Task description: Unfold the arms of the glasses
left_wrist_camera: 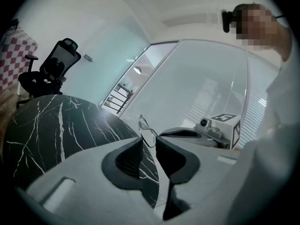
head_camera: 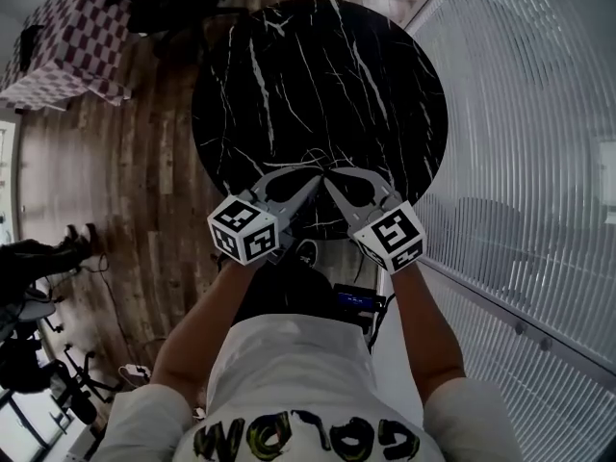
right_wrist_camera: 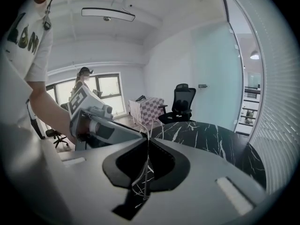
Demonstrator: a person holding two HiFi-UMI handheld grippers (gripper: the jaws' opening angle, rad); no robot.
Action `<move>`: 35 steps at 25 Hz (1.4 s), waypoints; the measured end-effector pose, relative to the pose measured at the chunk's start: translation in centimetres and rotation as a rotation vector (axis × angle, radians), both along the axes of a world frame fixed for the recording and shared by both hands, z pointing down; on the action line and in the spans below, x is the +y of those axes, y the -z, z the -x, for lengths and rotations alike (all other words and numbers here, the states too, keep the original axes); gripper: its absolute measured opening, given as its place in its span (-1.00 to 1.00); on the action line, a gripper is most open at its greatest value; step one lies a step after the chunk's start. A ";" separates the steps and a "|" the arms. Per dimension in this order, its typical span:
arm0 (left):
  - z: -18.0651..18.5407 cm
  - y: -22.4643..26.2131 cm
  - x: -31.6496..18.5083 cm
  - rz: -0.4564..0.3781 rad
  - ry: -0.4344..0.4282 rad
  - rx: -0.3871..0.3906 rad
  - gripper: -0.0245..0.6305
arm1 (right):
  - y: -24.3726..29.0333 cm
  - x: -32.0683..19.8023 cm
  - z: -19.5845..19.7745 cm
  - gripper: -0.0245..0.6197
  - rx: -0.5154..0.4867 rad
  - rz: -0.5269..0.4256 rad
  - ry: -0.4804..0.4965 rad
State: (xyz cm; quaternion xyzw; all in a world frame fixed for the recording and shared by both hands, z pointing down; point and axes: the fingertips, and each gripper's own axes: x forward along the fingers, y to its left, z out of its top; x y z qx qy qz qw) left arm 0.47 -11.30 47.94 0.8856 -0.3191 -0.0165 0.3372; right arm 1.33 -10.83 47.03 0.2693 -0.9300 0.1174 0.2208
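An office: swivel desk chair (left_wrist_camera: 51,71), glass partition walls (head_camera: 520,104).

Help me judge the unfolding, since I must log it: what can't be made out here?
- Head view: the glasses are thin wire, too small against the dark table; hinge state unreadable.
- Left gripper view: only one lens shows; the left gripper hides the rest.
- Right gripper view: the right gripper hides all but a thin wire.
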 end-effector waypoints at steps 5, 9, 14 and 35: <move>0.0 2.0 0.6 0.006 0.005 0.054 -0.78 | 1.6 0.9 -0.2 -0.88 -0.050 0.018 -0.024; -0.1 3.5 1.1 -0.006 0.014 0.047 -0.92 | 2.4 1.3 -0.3 -0.88 -0.102 0.026 -0.046; -0.3 4.0 1.2 -0.012 0.030 -0.018 -0.93 | 2.8 1.2 -0.5 -0.83 -0.112 0.007 -0.084; 0.1 3.3 1.5 -0.222 0.088 -0.550 -0.93 | 7.4 2.3 1.5 -0.69 0.015 -0.161 -0.128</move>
